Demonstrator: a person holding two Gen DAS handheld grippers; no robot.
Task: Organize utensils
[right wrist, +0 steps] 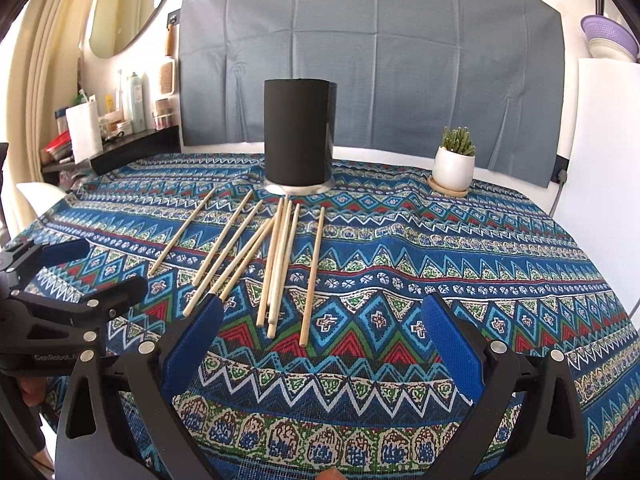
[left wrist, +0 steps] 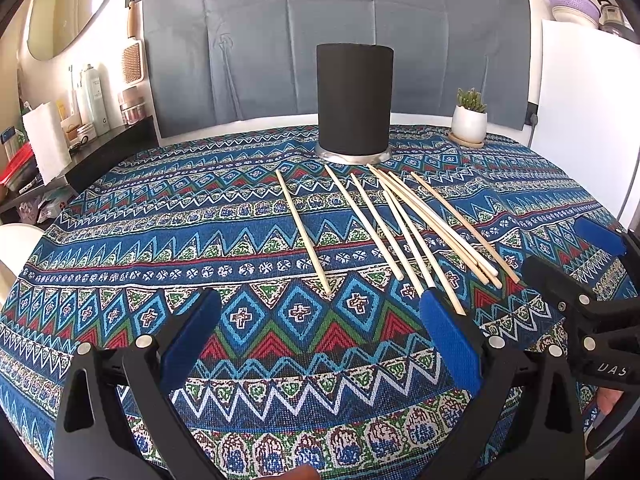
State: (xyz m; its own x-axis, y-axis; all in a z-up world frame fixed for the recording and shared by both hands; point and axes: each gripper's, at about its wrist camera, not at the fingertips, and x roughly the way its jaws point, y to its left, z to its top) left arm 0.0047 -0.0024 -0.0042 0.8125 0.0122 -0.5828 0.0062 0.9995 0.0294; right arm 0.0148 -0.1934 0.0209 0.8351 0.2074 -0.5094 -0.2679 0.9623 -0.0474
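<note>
Several pale wooden chopsticks (left wrist: 394,222) (right wrist: 276,264) lie fanned out on the patterned tablecloth (left wrist: 280,336) (right wrist: 440,248), their far tips pointing at a tall black cylindrical holder (left wrist: 354,102) (right wrist: 298,132) on a silver base. My left gripper (left wrist: 320,304) hovers open just short of the sticks' near ends, nothing between its blue pads. My right gripper (right wrist: 324,308) is open too, right of most stick ends, holding nothing. Each gripper also shows at the edge of the other's view: the right gripper (left wrist: 568,256) and the left gripper (right wrist: 108,268).
A small succulent in a white pot (left wrist: 469,120) (right wrist: 454,164) stands at the table's back right. A grey cloth backdrop (left wrist: 340,32) hangs behind. A cluttered shelf (left wrist: 80,120) sits to the left, a white board (left wrist: 592,120) to the right.
</note>
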